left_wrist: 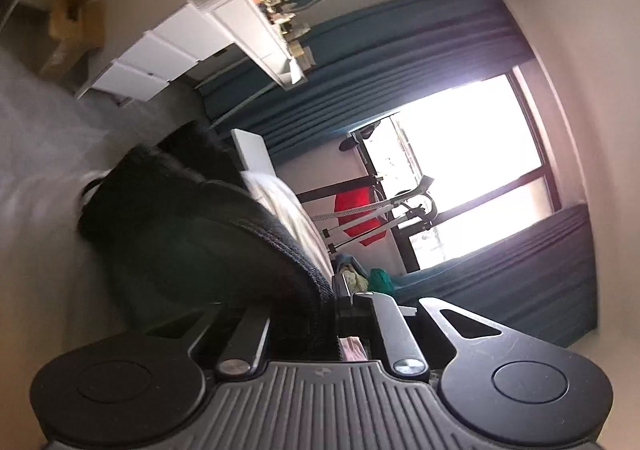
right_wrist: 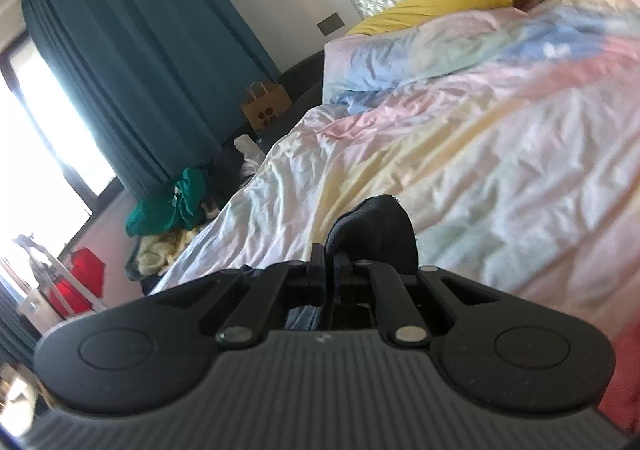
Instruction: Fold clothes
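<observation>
Both my grippers are pinching the same dark garment. Left gripper (left_wrist: pixel 334 290) clamps a ribbed edge; the dark garment (left_wrist: pixel 192 226) bulges away up-left of the fingers, camera rolled sideways. Right gripper (right_wrist: pixel 330 258) pinches a corner that pokes up just past its tips, bed (right_wrist: pixel 460 153) ahead and below. Judging by this, the cloth's long axis spans between my grippers; neither is nearer.
</observation>
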Demonstrator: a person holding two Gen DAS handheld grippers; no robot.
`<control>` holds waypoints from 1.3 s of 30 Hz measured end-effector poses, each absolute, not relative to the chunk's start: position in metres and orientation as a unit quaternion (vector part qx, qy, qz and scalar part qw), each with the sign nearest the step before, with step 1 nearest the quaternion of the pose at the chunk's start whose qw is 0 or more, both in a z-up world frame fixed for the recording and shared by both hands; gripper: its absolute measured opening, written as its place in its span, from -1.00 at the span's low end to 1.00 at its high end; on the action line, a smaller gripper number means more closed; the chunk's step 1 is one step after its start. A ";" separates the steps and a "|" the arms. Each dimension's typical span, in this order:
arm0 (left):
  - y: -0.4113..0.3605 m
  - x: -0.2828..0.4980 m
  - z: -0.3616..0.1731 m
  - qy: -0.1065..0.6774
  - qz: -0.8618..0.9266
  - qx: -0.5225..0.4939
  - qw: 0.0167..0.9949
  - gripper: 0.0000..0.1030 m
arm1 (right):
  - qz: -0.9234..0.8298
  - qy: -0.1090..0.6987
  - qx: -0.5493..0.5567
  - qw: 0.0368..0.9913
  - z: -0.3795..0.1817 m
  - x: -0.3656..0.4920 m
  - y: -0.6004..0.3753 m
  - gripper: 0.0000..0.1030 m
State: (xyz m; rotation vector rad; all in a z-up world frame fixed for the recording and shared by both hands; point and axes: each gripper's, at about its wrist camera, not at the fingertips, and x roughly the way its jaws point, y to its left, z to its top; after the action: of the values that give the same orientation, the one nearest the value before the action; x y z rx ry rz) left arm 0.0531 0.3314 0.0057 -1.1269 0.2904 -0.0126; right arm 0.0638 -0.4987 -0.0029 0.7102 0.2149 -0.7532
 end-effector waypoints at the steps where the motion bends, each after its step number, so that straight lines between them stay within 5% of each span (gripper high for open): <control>1: 0.330 0.070 0.014 0.140 -0.004 -0.527 0.838 -0.81 | -0.363 0.110 0.326 0.866 0.002 0.082 -0.500 -0.87; 8: 0.304 0.228 0.040 0.177 0.053 -0.482 0.856 -0.80 | -0.381 0.147 0.284 0.868 0.029 0.242 -0.512 -0.87; 18: 0.272 0.423 -0.046 0.265 0.127 -0.388 0.873 -0.77 | -0.400 0.221 0.232 0.859 -0.038 0.406 -0.539 -0.90; 23: 0.262 0.469 -0.069 0.328 0.130 -0.329 0.876 -0.54 | -0.367 0.247 0.192 0.876 -0.064 0.434 -0.541 -0.90; 30: 0.252 0.424 -0.032 0.311 0.055 -0.288 0.904 0.10 | -0.285 0.242 0.235 0.897 -0.042 0.387 -0.544 -0.81; 35: 0.253 0.329 -0.006 0.256 0.025 -0.343 0.904 0.55 | -0.257 0.182 0.343 0.885 -0.037 0.299 -0.546 -0.01; 39: 0.265 0.254 -0.027 0.234 0.018 -0.445 0.864 0.70 | -0.240 0.150 0.455 0.844 -0.056 0.227 -0.548 0.04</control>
State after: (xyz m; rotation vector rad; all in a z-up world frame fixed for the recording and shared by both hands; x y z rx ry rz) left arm 0.2539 0.2650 -0.0267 -0.9318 0.4898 0.0383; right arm 0.2275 -0.5484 -0.0561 0.9608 0.3168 -0.5066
